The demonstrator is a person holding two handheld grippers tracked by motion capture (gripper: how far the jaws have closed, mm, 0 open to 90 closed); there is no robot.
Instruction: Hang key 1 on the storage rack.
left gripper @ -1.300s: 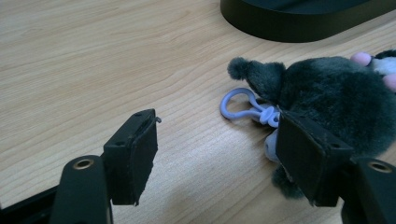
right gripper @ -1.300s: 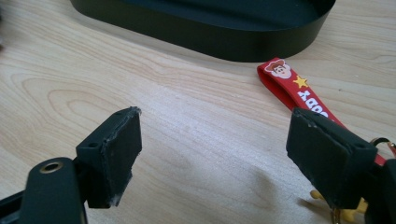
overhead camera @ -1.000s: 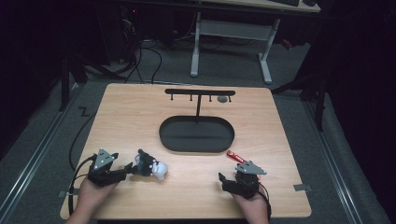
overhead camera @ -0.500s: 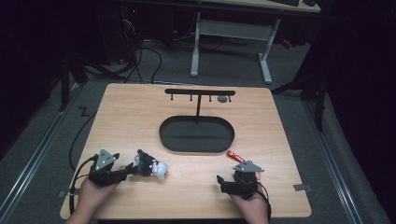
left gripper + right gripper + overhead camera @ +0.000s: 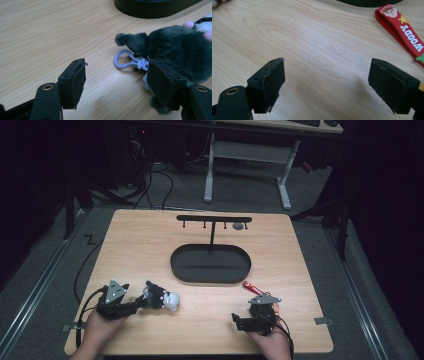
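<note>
A dark grey plush toy (image 5: 180, 50) with a white face (image 5: 171, 301) lies on the wooden table (image 5: 150, 245). Its lilac clip loop (image 5: 124, 59) rests flat on the wood. My left gripper (image 5: 141, 303) (image 5: 117, 82) is open beside it. The loop lies just past the gap, and the right-hand jaw stands against the plush's body. A red Woody strap (image 5: 404, 28) (image 5: 252, 286) lies near the black tray's front right. My right gripper (image 5: 246, 319) (image 5: 327, 82) is open over bare wood, short of the strap and to its left.
A black oval tray (image 5: 210, 263) sits mid-table with a T-shaped hook rack (image 5: 214, 219) rising behind it. A small grey item (image 5: 238, 226) hangs from the rack's right end. A desk frame (image 5: 247, 155) and cables lie beyond the table.
</note>
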